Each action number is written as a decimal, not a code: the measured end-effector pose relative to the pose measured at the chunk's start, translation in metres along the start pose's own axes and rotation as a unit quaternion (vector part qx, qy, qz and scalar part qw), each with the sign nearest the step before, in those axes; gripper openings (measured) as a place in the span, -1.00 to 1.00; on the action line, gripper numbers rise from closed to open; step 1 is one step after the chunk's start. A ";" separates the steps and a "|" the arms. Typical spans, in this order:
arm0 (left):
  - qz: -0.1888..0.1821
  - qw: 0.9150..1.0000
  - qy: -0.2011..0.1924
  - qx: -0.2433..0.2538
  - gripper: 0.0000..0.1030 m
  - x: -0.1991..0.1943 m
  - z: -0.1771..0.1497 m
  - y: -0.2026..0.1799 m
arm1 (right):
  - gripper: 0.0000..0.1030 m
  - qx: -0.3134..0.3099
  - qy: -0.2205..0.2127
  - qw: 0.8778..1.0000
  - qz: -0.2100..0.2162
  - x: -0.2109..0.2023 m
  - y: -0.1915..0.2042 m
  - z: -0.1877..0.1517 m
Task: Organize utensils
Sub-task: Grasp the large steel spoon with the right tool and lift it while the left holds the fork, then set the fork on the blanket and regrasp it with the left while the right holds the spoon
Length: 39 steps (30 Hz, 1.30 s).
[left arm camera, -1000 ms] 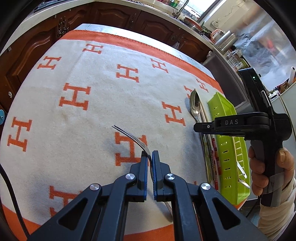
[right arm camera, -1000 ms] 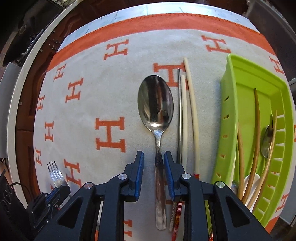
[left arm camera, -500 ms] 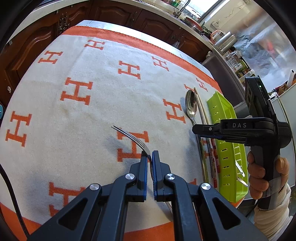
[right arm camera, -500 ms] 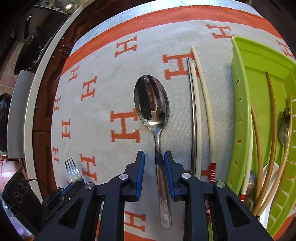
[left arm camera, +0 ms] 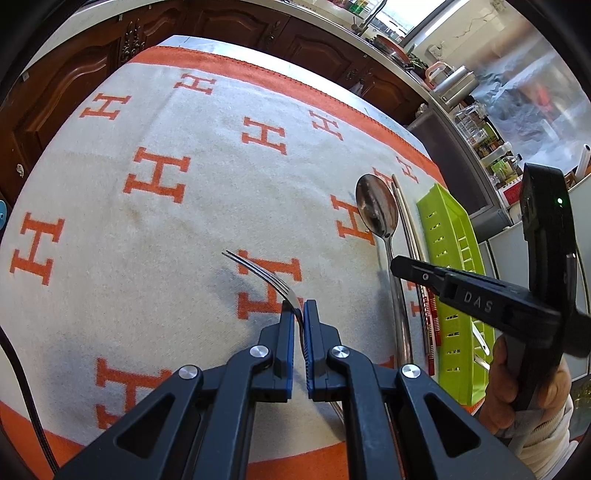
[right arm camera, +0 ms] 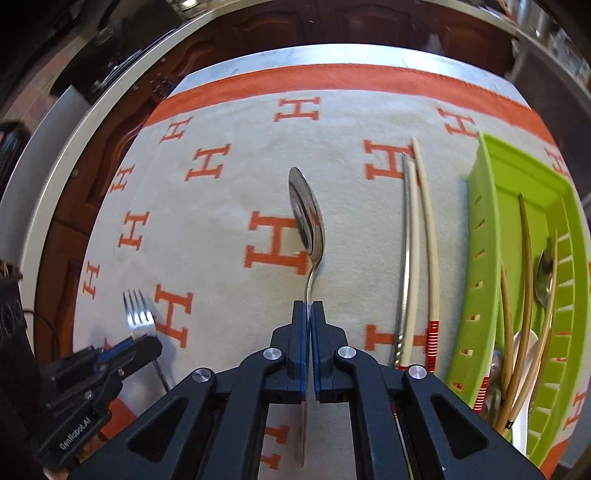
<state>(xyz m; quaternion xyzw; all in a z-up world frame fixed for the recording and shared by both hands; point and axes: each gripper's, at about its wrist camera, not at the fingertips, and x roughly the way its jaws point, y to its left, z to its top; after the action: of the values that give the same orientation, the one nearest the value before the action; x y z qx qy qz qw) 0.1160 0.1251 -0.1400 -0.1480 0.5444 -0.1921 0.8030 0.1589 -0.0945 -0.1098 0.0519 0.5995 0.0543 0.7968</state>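
Clamping the spoon point(right arm camera: 308, 221) handle in my shut right hand-held gripper point(right arm camera: 307, 314), I keep it level toward the green tray point(right arm camera: 484, 236), while my left hand-held gripper point(left arm camera: 299, 314) grips the fork point(left arm camera: 266, 275).

— Where am I working?
— In a home kitchen: dark carved wooden cabinets point(left arm camera: 92, 74) run behind my counter point(left arm camera: 207, 40), a sink tap point(left arm camera: 375, 13) stands by the window, and jars and containers point(left arm camera: 476, 122) crowd the worktop alongside.

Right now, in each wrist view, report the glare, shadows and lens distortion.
Left wrist view: window light glares at upper right, the fork throws a soft shadow leftward on the cloth, and the table edge bows. Right wrist view: the spoon bowl mirrors light, the chopsticks look curved, and the corners go dark.
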 end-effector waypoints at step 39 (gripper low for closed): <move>0.001 0.997 -0.023 0.068 -0.98 -0.012 0.007 -0.066 | -1.00 0.075 -0.083 0.992 0.062 -0.085 -0.063 -0.044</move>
<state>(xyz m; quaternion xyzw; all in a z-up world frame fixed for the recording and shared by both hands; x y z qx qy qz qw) 0.1090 0.0731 -0.0981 -0.0969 0.5120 -0.2239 0.8236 0.0950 -0.1687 -0.0508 0.1531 0.5293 0.0538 0.8328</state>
